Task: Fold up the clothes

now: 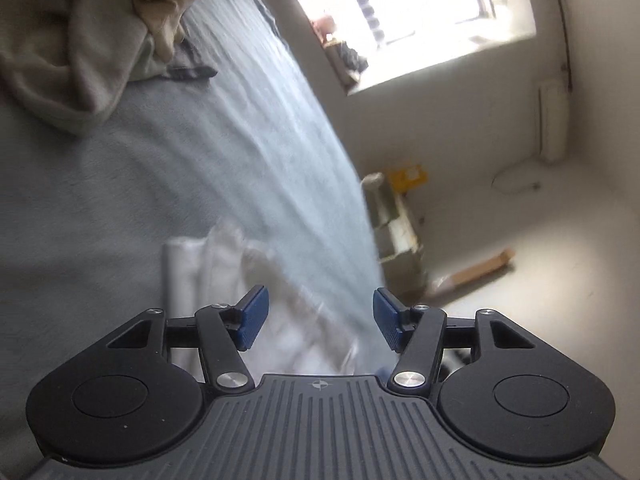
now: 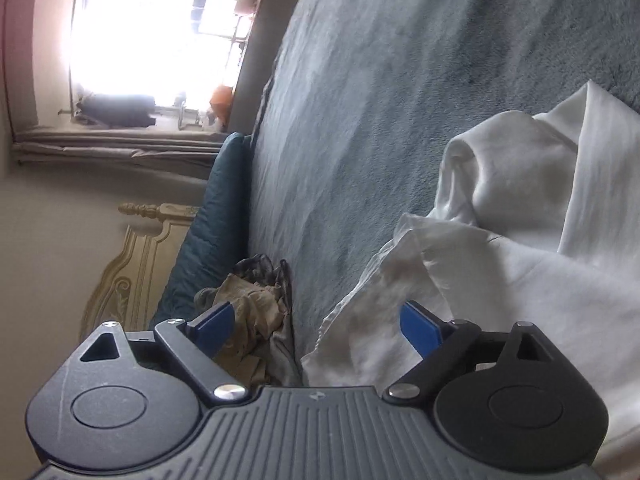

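A white garment lies partly folded on the grey-blue bed cover, just ahead of my left gripper, which is open and empty above it. In the right wrist view the same white garment lies crumpled at the right, with a loose sleeve or hem reaching under my right gripper. The right gripper is open and holds nothing. A heap of beige and grey clothes sits at the far left of the bed; it also shows in the right wrist view.
The bed's edge drops to the floor, where a cardboard piece and a yellow box lie. A window lights the wall. A teal pillow and carved headboard stand at the bed's end.
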The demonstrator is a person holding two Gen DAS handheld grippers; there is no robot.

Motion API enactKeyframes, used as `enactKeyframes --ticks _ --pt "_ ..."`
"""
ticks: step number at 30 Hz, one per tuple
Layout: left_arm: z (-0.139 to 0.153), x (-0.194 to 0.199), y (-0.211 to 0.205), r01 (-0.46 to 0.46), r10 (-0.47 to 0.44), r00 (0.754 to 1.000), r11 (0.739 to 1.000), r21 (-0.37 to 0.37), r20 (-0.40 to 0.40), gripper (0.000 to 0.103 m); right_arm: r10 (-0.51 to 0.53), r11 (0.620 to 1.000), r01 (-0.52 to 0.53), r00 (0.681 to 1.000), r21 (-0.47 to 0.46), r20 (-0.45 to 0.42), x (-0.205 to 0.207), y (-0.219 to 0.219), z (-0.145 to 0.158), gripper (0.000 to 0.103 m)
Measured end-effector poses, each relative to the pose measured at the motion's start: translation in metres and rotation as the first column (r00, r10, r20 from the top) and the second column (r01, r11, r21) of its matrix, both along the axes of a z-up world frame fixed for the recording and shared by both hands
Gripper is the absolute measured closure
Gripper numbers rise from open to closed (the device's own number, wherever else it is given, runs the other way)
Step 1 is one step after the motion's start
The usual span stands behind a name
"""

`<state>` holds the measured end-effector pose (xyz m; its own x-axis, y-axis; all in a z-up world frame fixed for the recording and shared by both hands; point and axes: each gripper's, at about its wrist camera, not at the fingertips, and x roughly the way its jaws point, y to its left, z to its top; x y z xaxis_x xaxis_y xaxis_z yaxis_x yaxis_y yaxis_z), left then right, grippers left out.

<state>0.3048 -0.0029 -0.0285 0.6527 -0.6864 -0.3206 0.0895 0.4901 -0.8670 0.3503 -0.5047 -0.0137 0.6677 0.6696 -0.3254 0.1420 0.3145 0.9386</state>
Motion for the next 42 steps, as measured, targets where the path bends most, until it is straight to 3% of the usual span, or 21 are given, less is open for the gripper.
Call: enactKeyframes --ticks 3,9,13,16,18,21,25,30,34,36,37,39,42 --pt "-0.001 -0.041 0.002 0.034 -0.034 0.999 0.999 0.036 -0.003 0.044 0.030 1.000 -0.030 0.998 0.004 0.060 -0.030 0.000 0.022 0.009" --pt "-0.021 -0.106 -0.005 0.083 -0.083 0.996 0.995 -0.046 -0.014 0.039 0.030 0.998 -0.036 0.990 0.041 0.138 -0.146 -0.001 0.043 0.007" --pt "-0.044 -0.122 -0.031 0.116 -0.118 0.993 0.991 -0.061 -0.030 0.035 -0.075 0.997 0.073 0.995 0.038 0.059 -0.217 -0.010 0.012 0.006" --pt "-0.059 -0.122 -0.051 0.074 -0.074 0.996 0.997 -0.008 -0.040 0.034 -0.170 0.986 0.169 0.985 -0.007 -0.025 -0.249 -0.019 -0.018 0.006" --pt "-0.065 -0.113 -0.058 0.030 -0.028 0.998 0.999 0.027 -0.048 0.034 -0.229 0.973 0.227 0.971 -0.041 -0.073 -0.253 -0.028 -0.038 0.008" --pt "-0.071 -0.100 -0.057 -0.055 0.055 0.997 0.998 -0.005 -0.049 0.035 -0.291 0.949 0.277 0.954 -0.151 -0.080 -0.235 -0.038 -0.050 0.013" --pt "-0.076 -0.083 -0.057 -0.121 0.119 0.992 0.992 -0.039 -0.041 0.035 -0.292 0.948 0.280 0.955 -0.154 -0.060 -0.202 -0.047 -0.064 0.021" --pt "-0.076 -0.071 -0.063 -0.154 0.154 0.988 0.987 -0.034 0.002 0.040 -0.275 0.932 0.263 0.961 -0.250 -0.015 -0.169 -0.044 -0.062 0.032" --pt "-0.082 -0.066 -0.064 -0.199 0.199 0.980 0.979 -0.041 -0.008 0.066 -0.288 0.927 0.279 0.958 -0.252 0.001 -0.156 -0.046 -0.069 0.051" --pt "-0.086 -0.064 -0.063 -0.208 0.207 0.978 0.977 -0.037 -0.021 0.083 -0.300 0.924 0.292 0.954 -0.247 0.002 -0.155 -0.049 -0.075 0.065" --pt "-0.087 -0.063 -0.062 -0.212 0.211 0.977 0.977 -0.031 -0.028 0.091 -0.306 0.924 0.297 0.952 -0.242 0.000 -0.155 -0.049 -0.079 0.077" --pt "-0.085 -0.064 -0.061 -0.223 0.222 0.975 0.974 -0.040 -0.029 0.095 -0.314 0.923 0.307 0.949 -0.230 0.005 -0.157 -0.050 -0.084 0.091" --pt "-0.078 -0.072 -0.058 -0.240 0.239 0.971 0.969 -0.059 -0.014 0.098 -0.323 0.924 0.322 0.946 -0.207 0.028 -0.164 -0.050 -0.085 0.096"
